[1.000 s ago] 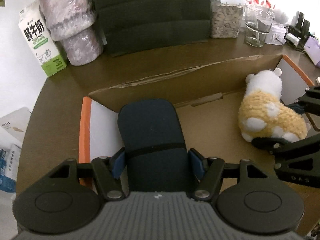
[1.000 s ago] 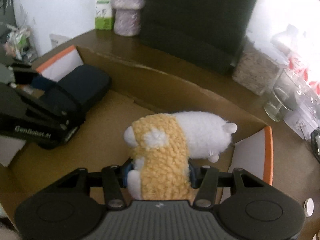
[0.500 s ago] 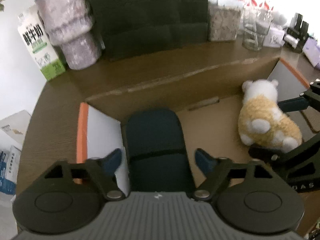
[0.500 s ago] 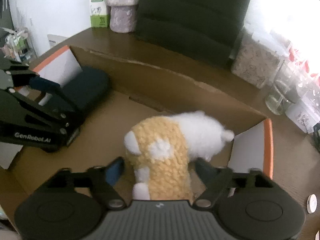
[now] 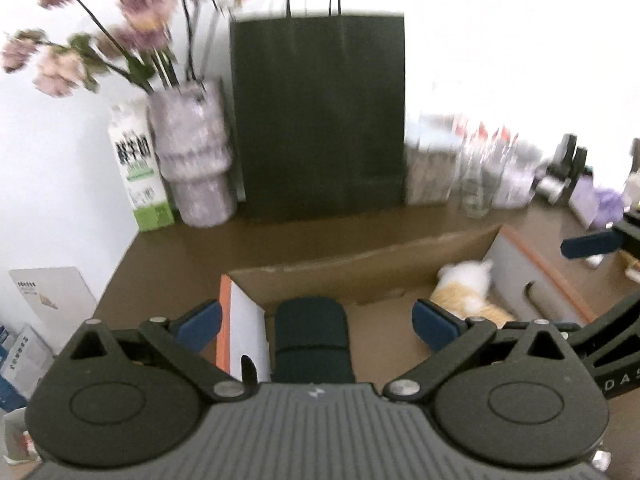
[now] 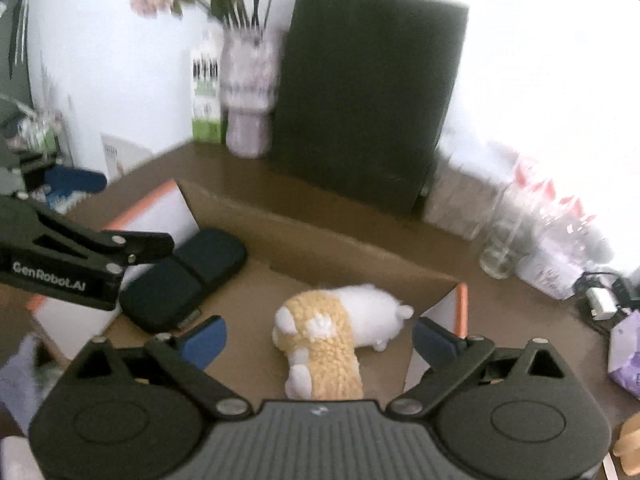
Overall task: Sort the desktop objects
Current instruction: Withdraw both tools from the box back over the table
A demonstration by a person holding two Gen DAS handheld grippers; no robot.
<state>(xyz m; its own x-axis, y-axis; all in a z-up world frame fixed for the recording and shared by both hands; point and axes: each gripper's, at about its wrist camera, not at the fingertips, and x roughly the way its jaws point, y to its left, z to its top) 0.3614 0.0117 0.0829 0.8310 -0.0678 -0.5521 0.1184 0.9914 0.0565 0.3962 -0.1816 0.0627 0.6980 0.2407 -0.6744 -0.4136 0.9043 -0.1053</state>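
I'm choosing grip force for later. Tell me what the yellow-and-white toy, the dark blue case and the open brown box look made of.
Yellow-and-white plush toy: fluffy, curly pile fabric, probably stuffed. Dark blue oblong case: matte, rounded shell, likely fabric-covered; blur leaves it open. Open brown box: plain cardboard, with raw torn edges and folded flaps.

Home or office desk, by the look of it: brown desktop (image 5: 176,256) against a white wall, vase of pink flowers (image 5: 196,160), milk carton (image 5: 140,176) beside it, dark paper bag (image 5: 320,116) standing behind, glass jars (image 6: 504,240) along the bright side, open cardboard box (image 6: 320,236) in front.
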